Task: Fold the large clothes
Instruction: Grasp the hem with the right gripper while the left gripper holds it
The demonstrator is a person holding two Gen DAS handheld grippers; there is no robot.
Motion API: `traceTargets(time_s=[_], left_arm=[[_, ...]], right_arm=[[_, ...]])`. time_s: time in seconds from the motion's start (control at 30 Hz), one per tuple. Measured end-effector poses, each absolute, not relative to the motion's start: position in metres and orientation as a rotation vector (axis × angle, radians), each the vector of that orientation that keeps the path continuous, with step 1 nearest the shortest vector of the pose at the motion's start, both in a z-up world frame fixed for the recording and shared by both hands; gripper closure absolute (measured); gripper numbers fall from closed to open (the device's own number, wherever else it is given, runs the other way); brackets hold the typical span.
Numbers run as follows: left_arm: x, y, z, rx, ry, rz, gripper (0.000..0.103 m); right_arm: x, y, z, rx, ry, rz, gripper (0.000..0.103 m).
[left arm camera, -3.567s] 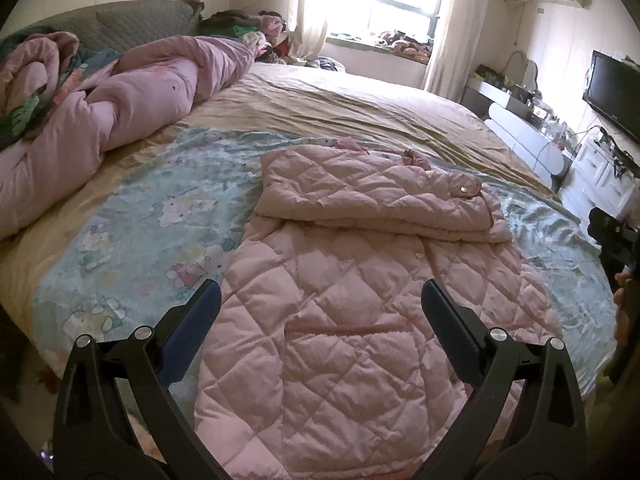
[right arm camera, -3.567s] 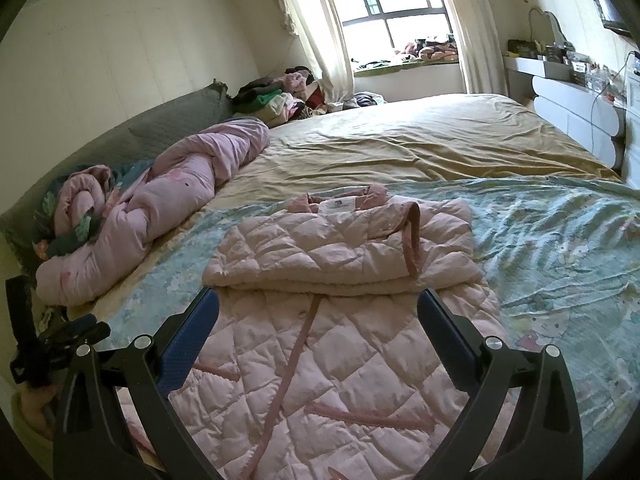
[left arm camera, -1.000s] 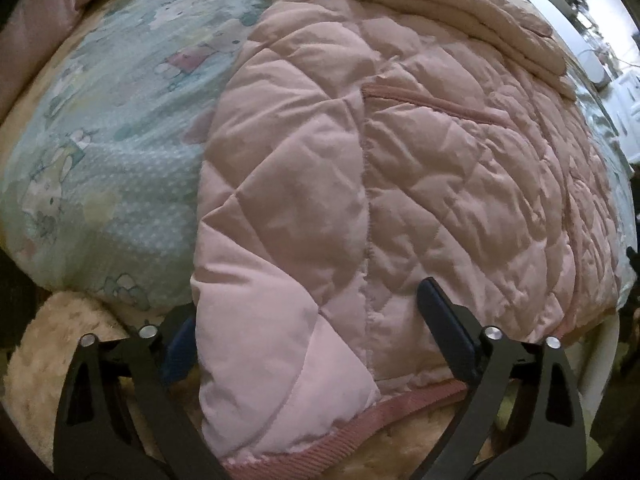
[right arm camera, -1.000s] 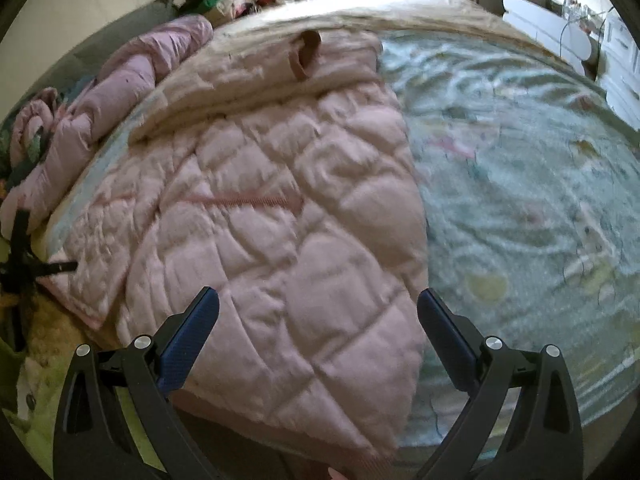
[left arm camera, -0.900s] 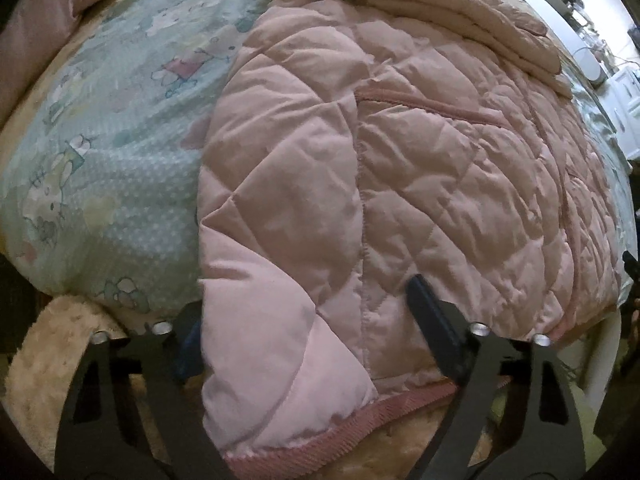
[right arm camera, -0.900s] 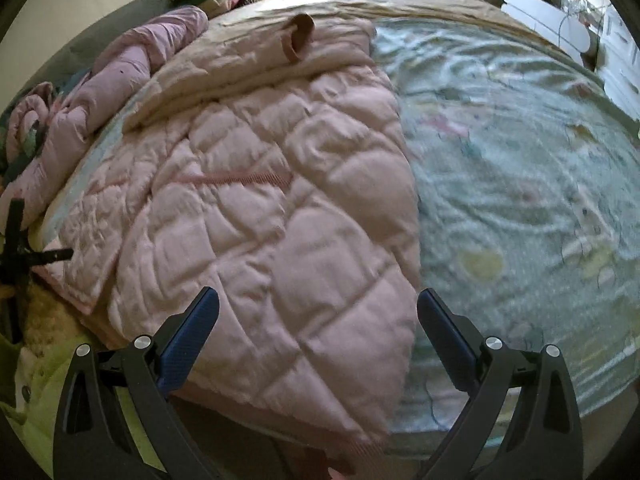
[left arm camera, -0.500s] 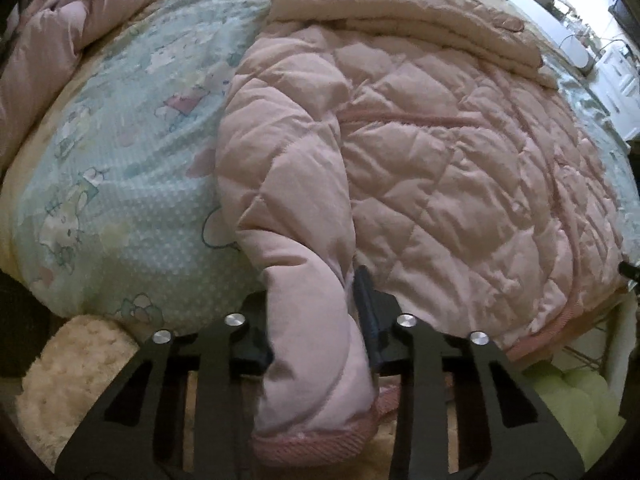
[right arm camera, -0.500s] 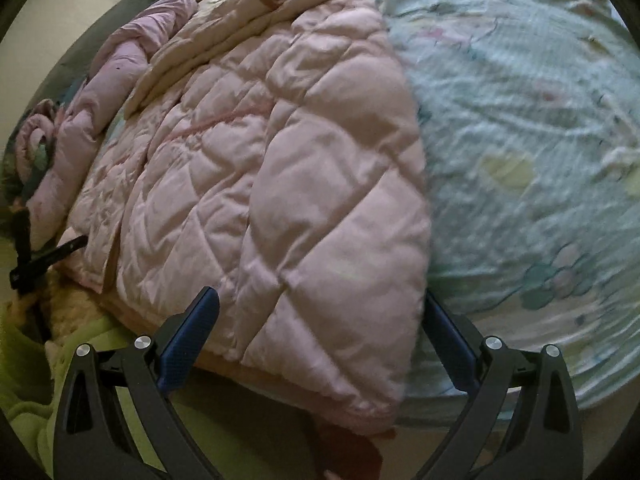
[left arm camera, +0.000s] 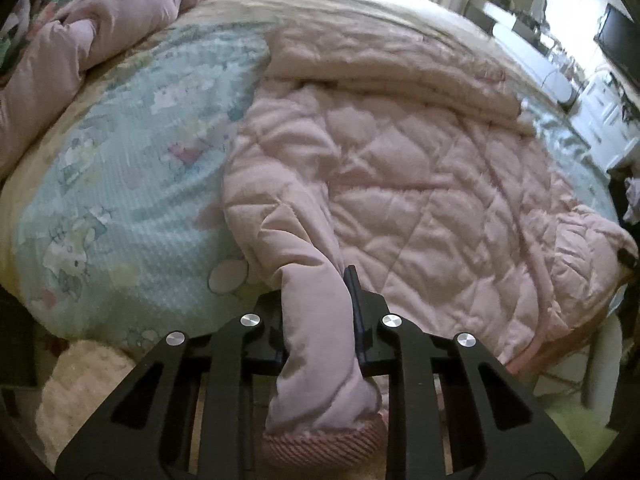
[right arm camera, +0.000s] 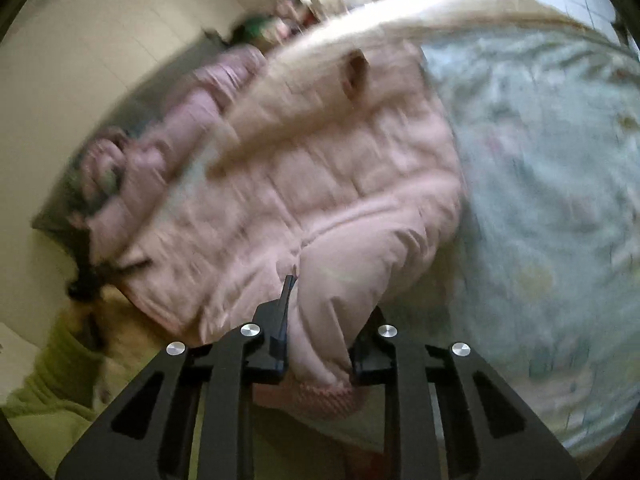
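The left gripper (left arm camera: 318,308) has its jaws clenched on the near left corner of the pink quilted coat (left arm camera: 420,184), the padded fabric bunched up between the pads and the ribbed hem (left arm camera: 324,446) hanging just behind them, toward the camera. From those jaws the coat runs forward and to the right across the bed (left arm camera: 120,184), lying on a pale blue cartoon-print sheet; its far part is already folded over into a thick band (left arm camera: 384,68) well ahead of the jaws. To the left of the jaws and far ahead lies a rolled pink duvet (left arm camera: 100,32) along the bed's side. The right gripper (right arm camera: 320,328) has just been closing its jaws, and they now pinch the coat's near right corner (right arm camera: 336,300), with a strip of ribbed hem showing just below the pads; this view is motion-blurred, so finer detail cannot be told. In the left view the coat's right corner (left arm camera: 600,240) is lifted into a peak, far to the right of the left jaws.
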State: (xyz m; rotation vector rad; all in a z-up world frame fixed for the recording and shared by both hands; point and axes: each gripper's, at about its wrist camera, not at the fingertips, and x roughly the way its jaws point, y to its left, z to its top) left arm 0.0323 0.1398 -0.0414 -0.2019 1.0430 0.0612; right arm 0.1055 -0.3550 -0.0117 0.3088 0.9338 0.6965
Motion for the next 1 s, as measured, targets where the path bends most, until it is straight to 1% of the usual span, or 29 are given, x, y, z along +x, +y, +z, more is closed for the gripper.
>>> traceTargets(time_s=[0.13, 0.27, 0.7, 1.0], left_arm=[[0.04, 0.14, -0.02, -0.199, 0.979, 0.068, 0.088], [0.049, 0.146, -0.002, -0.231, 0.925, 0.07, 0.088], [0.061, 0.169, 0.023, -0.332, 0.825, 0.081, 0.088], [0.068, 0.176, 0.04, -0.352, 0.774, 0.08, 0.088]], right_arm=[[0.124, -0.355, 0.016, 0.354, 0.816, 0.717, 0.083], [0.136, -0.357, 0.027, 0.376, 0.747, 0.715, 0.083], [0.175, -0.366, 0.036, 0.505, 0.671, 0.696, 0.083], [0.192, -0.36, 0.058, 0.489, 0.618, 0.671, 0.083]])
